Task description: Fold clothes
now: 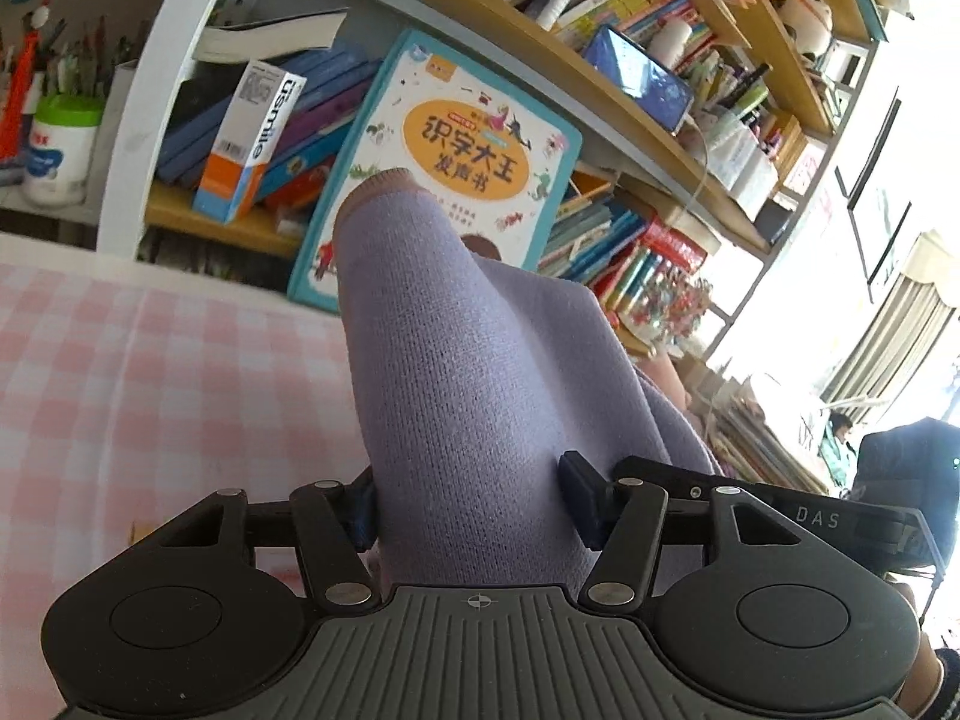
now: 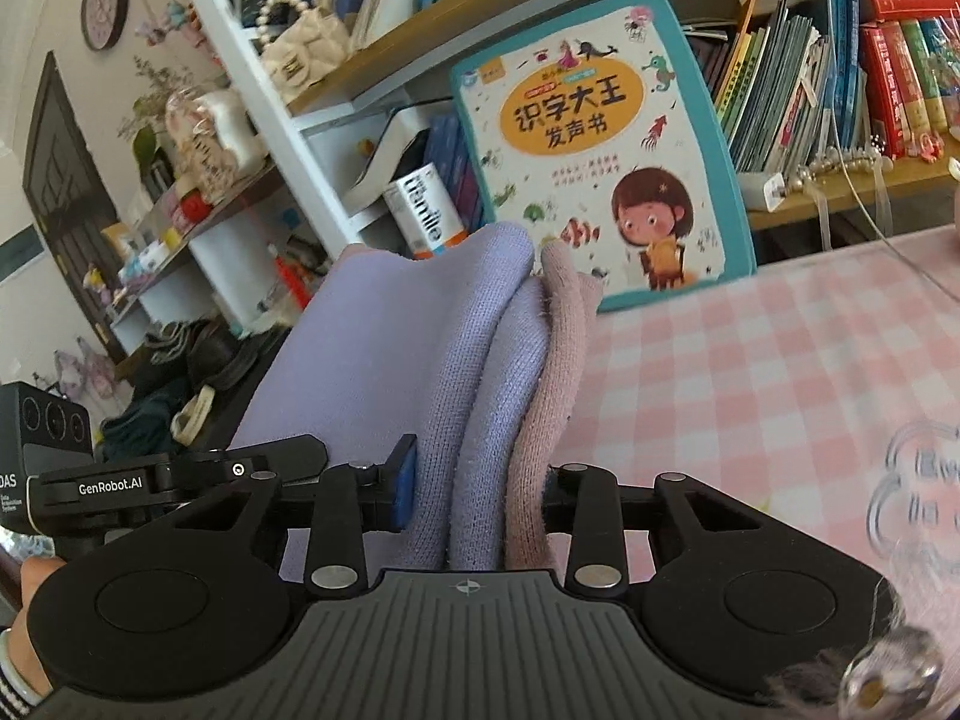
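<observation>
A pink checked desk [image 2: 750, 372] stands before crowded bookshelves [image 1: 600, 84]. Lifted above it, a lilac knit garment [image 1: 456, 396] with a pink cuff hangs bunched between both tools. The left claw [image 1: 474, 507] pinches one thick fold of it; the right claw [image 2: 480, 480] pinches several layers together, lilac and pink. Behind the cloth a picture book [image 2: 600, 138] leans against the shelves.

Black grippers [image 1: 474, 510], blue pads [image 2: 405, 480], "GenRobot.AI" lettering
</observation>
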Action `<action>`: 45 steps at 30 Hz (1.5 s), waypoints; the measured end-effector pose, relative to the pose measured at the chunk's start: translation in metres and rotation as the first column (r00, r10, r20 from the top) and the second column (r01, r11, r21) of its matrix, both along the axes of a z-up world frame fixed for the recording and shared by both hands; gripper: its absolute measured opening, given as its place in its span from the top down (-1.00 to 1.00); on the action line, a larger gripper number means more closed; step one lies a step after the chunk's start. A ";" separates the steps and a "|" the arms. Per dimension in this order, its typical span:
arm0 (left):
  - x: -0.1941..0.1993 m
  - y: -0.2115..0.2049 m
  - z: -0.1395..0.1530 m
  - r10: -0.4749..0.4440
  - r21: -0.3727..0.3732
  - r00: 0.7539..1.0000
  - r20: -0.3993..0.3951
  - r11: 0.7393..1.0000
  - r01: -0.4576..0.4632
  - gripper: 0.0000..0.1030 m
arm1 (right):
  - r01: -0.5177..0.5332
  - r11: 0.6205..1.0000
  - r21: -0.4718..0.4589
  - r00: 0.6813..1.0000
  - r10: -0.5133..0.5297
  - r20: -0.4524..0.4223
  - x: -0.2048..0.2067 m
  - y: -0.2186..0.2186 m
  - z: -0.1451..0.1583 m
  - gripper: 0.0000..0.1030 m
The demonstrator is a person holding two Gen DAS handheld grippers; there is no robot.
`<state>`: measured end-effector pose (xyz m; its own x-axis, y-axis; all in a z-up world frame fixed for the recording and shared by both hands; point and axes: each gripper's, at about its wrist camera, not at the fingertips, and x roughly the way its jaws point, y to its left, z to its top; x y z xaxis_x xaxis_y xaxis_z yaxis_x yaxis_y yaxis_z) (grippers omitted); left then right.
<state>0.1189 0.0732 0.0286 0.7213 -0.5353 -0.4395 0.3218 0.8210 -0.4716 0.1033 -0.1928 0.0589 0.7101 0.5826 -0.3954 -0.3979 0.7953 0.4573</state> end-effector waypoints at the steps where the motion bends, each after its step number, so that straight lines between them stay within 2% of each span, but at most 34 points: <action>1: 0.006 0.000 0.000 0.001 -0.001 1.000 0.002 1.000 -0.001 -0.14 | 0.004 1.000 -0.003 1.000 -0.004 0.002 0.007 0.000 0.000 0.39; 10: 0.061 0.001 -0.006 0.021 -0.010 1.000 0.013 1.000 -0.021 -0.14 | 0.008 1.000 -0.019 1.000 -0.008 -0.025 0.067 0.005 -0.008 0.39; 17: 0.082 0.016 -0.015 0.058 -0.001 0.998 -0.014 0.998 -0.058 -0.14 | -0.008 1.000 -0.024 0.998 0.007 -0.060 0.099 0.020 -0.018 0.39; 32: 0.115 0.031 -0.044 0.112 -0.033 0.991 -0.073 0.993 -0.114 -0.15 | 0.004 0.999 -0.041 0.992 -0.009 -0.125 0.139 0.038 -0.040 0.38; 35: 0.118 0.032 -0.051 0.127 -0.048 0.988 -0.090 0.990 -0.132 -0.20 | 0.014 0.999 -0.036 0.990 -0.018 -0.137 0.142 0.037 -0.047 0.36; 38: 0.117 0.034 -0.053 0.147 -0.063 0.985 -0.088 0.986 -0.153 -0.32 | 0.036 0.999 0.012 0.987 -0.034 -0.159 0.143 0.031 -0.052 0.30; 40: 0.113 0.035 -0.049 0.179 -0.046 0.981 -0.072 0.982 -0.183 -0.53 | 0.058 0.998 0.035 0.984 -0.051 -0.170 0.142 0.027 -0.054 0.11; 42: 0.107 0.037 -0.044 0.211 -0.023 0.976 -0.049 0.977 -0.213 -0.61 | 0.074 0.997 0.021 0.986 -0.070 -0.153 0.136 0.025 -0.051 -0.01; 45: 0.096 0.042 -0.035 0.244 -0.013 0.970 -0.015 0.970 -0.244 -0.69 | 0.089 0.996 -0.010 0.989 -0.090 -0.114 0.124 0.022 -0.042 -0.30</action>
<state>0.2150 0.1149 -0.0061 0.8252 -0.3502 -0.4433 0.1060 0.8667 -0.4874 0.2272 -0.1710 0.0164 0.7092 0.5164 -0.4800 -0.2699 0.8278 0.4918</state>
